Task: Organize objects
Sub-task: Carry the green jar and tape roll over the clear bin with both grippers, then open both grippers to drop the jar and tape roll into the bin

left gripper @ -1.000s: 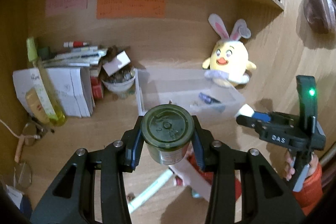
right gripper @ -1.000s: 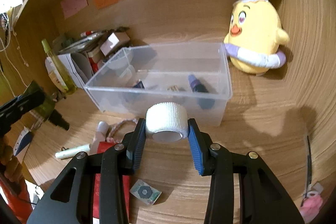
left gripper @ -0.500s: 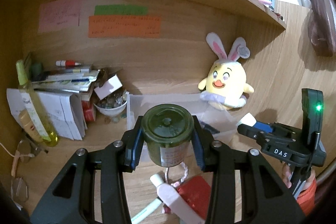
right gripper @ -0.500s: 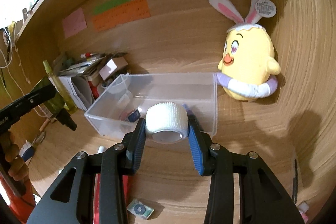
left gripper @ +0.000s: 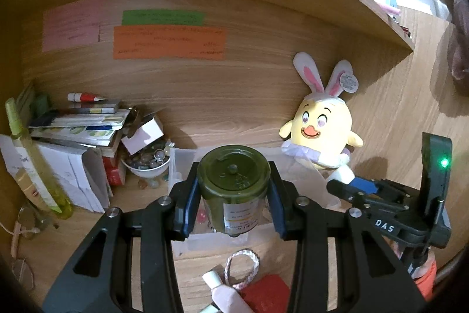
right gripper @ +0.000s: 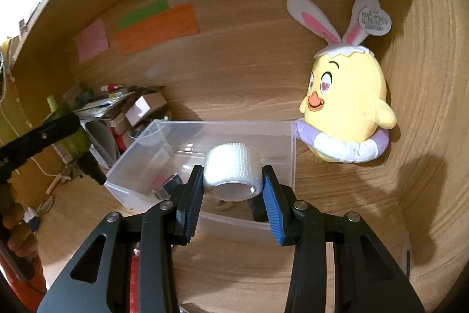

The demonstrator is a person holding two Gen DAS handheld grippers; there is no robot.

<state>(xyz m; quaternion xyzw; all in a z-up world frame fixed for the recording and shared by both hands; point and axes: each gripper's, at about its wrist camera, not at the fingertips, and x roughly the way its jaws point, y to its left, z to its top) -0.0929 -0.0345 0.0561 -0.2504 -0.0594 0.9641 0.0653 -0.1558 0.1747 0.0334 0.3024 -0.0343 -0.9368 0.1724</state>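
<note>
The left hand-held gripper (left gripper: 233,195) pinches a dark green jar (left gripper: 233,192) by its sides, its blue pads pressed against the glass. The jar has a pale label low on its front, but the print is too small and blurred to read. The right hand-held gripper (right gripper: 233,187) pinches a white roll of tape (right gripper: 233,173), pads tight on both ends of the roll.

Both are held in the air over a clear plastic box (right gripper: 205,125) that stands on the wooden counter (right gripper: 337,195), toward its back edge. Seen from the left wrist, the jar hides most of the box. A few small dark things lie in the box bottom; what they are cannot be told.

In the left wrist view the body of the right hand-held gripper bears the white letters "DAS" (left gripper: 384,226), and a green light (left gripper: 444,163) glows on it.

A yellow plush chick (right gripper: 346,107) with rabbit ears sits at the back right corner of the counter, just beside the box. A round tag (right gripper: 375,21) on one ear carries writing too fine to read. Pink, green and orange paper notes (left gripper: 169,42) are stuck on the back wall; their lines of writing are illegible.

At the back left corner sit a stack of books (left gripper: 79,122), a white bowl (left gripper: 145,167) of small bits, and a yellow-green bottle (left gripper: 32,163). Near the front edge, a red packet (left gripper: 265,294) and a white tube (left gripper: 225,295) are cut off by the frame.
</note>
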